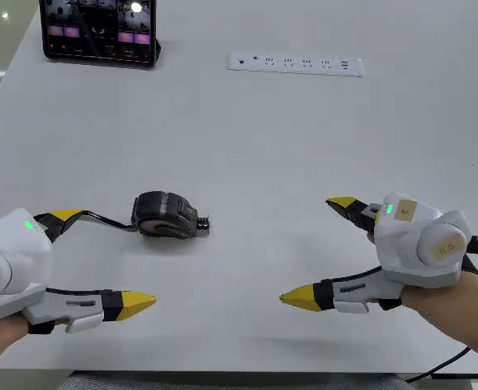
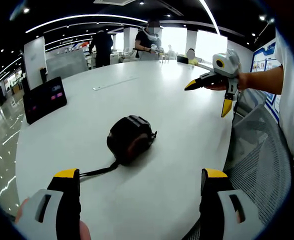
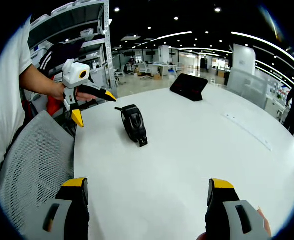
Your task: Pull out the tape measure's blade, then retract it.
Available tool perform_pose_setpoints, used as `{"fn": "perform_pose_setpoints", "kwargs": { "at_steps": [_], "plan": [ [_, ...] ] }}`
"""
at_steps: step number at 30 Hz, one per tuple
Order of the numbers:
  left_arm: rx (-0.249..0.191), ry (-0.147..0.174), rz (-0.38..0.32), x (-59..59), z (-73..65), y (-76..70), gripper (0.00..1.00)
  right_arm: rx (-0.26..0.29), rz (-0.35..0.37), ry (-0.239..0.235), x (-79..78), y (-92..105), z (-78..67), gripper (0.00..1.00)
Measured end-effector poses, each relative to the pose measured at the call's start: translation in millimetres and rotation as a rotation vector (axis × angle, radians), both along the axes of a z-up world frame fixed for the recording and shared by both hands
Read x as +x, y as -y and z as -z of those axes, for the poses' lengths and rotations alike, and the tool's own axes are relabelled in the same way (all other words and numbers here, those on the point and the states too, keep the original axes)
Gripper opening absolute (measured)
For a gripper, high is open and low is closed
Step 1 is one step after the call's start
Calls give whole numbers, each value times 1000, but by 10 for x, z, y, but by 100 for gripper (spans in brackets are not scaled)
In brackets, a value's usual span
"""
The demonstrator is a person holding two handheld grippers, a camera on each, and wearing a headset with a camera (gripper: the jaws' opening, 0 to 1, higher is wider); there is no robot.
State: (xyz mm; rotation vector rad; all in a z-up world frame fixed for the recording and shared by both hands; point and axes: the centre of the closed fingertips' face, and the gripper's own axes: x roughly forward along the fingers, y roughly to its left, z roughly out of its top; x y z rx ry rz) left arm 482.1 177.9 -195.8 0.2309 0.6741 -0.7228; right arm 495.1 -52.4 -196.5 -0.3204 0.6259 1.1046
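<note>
Holds two grippers, jaws spread wide.
Has left gripper [image 1: 101,258] at lower left, right gripper [image 1: 319,250] at lower right, both pointing inward.

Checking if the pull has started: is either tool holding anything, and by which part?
Nothing is held: the left tool and right tool are open; the tape measure lies ungripped.
</note>
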Motion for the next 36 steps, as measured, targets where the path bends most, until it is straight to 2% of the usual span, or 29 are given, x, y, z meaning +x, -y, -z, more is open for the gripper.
{"fn": "perform_pose_setpoints", "kwargs": {
  "at_steps": [5,10,17,22,27,31,34,36],
  "plan": [
    [2,-6,6,-55,-7,-49,99,-2,16,-6,-28,91,-7,99],
    [-18,-14,20,-107,-29,-51,99,-7,25,-10,-61,171,-3,99],
    [7,-3,33,-131,-30,-106,99,-17,32,-16,-111,255,0,99],
    [-2,-20,34,-170,-16,-130,99,-23,41,-21,-143,338,10,99],
    [-8,-21,27,-186,-22,-163,99,-24,53,-28,-160,421,16,99],
    [-3,-21,36,-198,-33,-172,99,-29,60,-33,-181,468,22,99],
    [-9,-38,40,-218,-21,-174,99,-34,63,-40,-204,504,34,99],
    [2,-34,47,-223,-12,-181,99,-35,67,-43,-224,505,35,99]
  ]
}}
